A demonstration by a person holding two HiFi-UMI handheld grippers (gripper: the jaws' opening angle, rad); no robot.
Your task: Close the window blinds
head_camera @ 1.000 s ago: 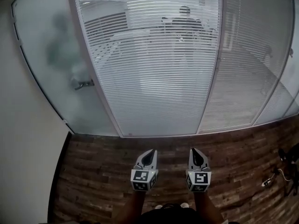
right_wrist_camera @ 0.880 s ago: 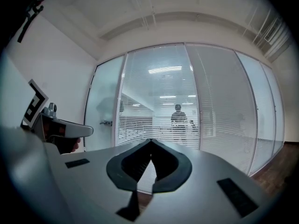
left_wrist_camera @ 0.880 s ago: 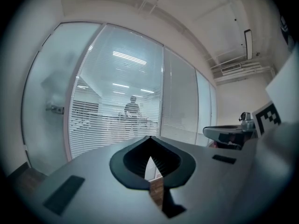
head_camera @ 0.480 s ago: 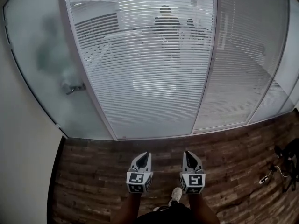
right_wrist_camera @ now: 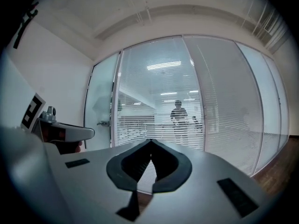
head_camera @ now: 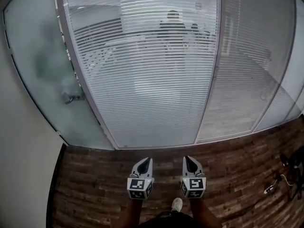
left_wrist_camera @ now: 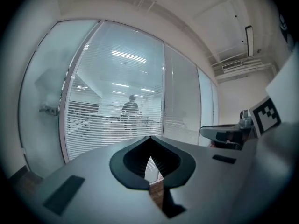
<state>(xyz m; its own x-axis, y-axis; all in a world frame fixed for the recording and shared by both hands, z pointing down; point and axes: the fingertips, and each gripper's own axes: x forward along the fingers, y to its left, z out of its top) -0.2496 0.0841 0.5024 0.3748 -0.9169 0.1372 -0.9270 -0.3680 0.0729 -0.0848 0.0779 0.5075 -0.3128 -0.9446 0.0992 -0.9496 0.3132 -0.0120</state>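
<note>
Left hand-held gripper and right hand-held gripper point forward side by side, jaws together, empty.

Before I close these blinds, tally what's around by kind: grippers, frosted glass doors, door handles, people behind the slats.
Grey marker-cube grippers: 2, left gripper, right gripper
Frosted glass door: 1
Metal door handle: 1
Standing person behind white slatted blinds: 1
Total: 5

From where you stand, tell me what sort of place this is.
Probably an office hallway: blinds behind a glass wall, a frosted door, and a person in the room beyond.
</note>
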